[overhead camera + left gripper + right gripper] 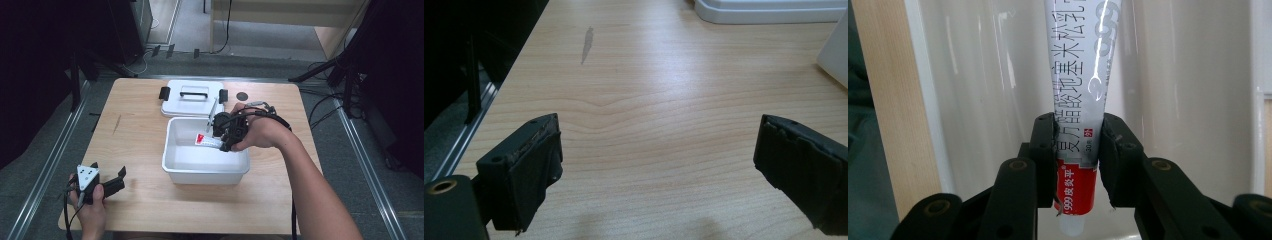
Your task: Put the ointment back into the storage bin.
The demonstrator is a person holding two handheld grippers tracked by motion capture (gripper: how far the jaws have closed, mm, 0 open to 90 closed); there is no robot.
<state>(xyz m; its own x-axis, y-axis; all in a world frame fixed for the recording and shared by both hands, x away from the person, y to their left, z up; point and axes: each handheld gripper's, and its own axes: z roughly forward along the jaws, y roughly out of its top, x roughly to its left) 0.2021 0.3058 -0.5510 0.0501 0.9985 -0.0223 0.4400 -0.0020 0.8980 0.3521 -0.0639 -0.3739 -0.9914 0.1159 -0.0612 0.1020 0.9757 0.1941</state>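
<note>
A silver ointment tube (pixel 1082 80) with a red band and printed characters is clamped between the jaws of my right gripper (pixel 1077 145). In the high view that right gripper (pixel 223 141) hangs over the open white plastic bin (pixel 171 162), with the tube (pixel 206 140) pointing left inside it. The bin's pale inner wall (pixel 973 90) lies behind the tube. My left gripper (pixel 119 178) rests at the table's front left corner. Its jaws stand wide apart over bare wood, as the left gripper (pixel 659 155) view shows, with nothing between them.
The bin's white lid (pixel 192 98) with a black handle and clips lies flat just behind the bin. A dark round mark (pixel 242 96) sits on the wooden table (pixel 140 125) to the lid's right. Cables and stand legs surround the table on the floor.
</note>
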